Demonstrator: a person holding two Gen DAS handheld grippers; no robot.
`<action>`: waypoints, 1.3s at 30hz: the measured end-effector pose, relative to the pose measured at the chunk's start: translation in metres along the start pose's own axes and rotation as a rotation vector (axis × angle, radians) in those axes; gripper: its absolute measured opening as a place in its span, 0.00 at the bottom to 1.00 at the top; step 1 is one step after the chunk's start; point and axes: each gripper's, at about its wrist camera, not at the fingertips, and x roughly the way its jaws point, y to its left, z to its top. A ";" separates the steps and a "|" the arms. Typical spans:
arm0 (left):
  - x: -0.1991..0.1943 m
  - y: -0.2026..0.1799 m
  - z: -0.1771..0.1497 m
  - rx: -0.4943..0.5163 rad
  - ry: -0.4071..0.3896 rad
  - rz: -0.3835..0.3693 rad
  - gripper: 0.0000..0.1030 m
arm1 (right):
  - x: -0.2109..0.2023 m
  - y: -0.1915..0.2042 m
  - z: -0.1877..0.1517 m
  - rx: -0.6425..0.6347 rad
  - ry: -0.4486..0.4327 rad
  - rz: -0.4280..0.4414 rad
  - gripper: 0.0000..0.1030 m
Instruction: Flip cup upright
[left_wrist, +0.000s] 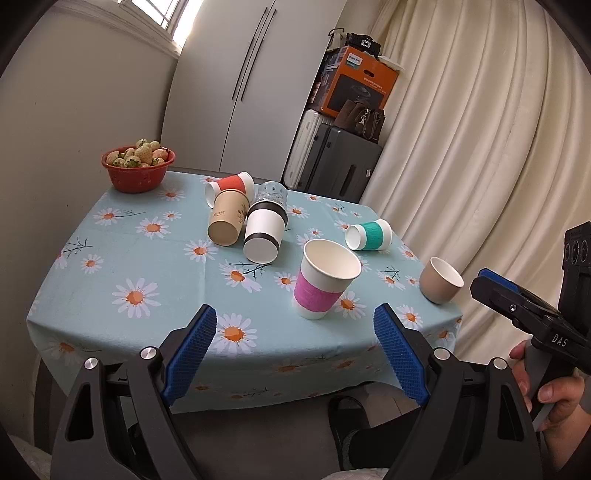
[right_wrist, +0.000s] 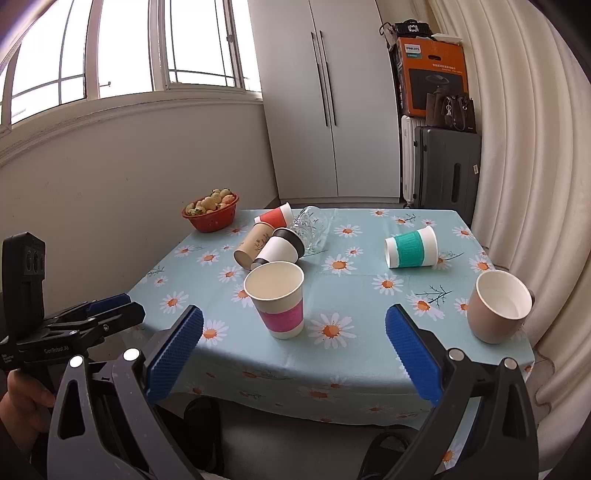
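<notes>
A pink-sleeved paper cup (left_wrist: 325, 280) (right_wrist: 277, 298) stands upright near the table's front edge. A beige cup (left_wrist: 440, 280) (right_wrist: 498, 305) stands upright at the front right corner. A teal-sleeved cup (left_wrist: 369, 235) (right_wrist: 410, 246) lies on its side at the right. A red-sleeved cup (left_wrist: 229, 184) (right_wrist: 274, 216), a tan cup (left_wrist: 228, 218) (right_wrist: 252, 243), a black-and-white cup (left_wrist: 264, 232) (right_wrist: 279, 249) and a glass (left_wrist: 272, 192) (right_wrist: 310, 225) lie in a pile at the back. My left gripper (left_wrist: 295, 325) is open and empty before the table edge. My right gripper (right_wrist: 294, 325) is open and empty too.
A red bowl of strawberries (left_wrist: 138, 164) (right_wrist: 210, 212) sits at the back left corner. The daisy tablecloth (left_wrist: 147, 266) (right_wrist: 362, 354) covers the table. Suitcases and boxes (left_wrist: 340, 162) (right_wrist: 443, 166) stand behind, curtains (left_wrist: 480, 147) at the right. A slippered foot (left_wrist: 351, 417) is under the table.
</notes>
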 end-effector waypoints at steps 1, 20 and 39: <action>-0.001 -0.003 -0.001 0.014 0.000 0.006 0.83 | -0.001 -0.001 -0.001 -0.009 -0.001 -0.006 0.95; 0.003 -0.023 -0.014 0.098 0.016 0.028 0.83 | 0.002 0.006 -0.027 -0.065 0.019 -0.060 0.95; 0.005 -0.028 -0.018 0.113 0.023 0.041 0.83 | 0.010 0.008 -0.028 -0.071 0.039 -0.093 0.95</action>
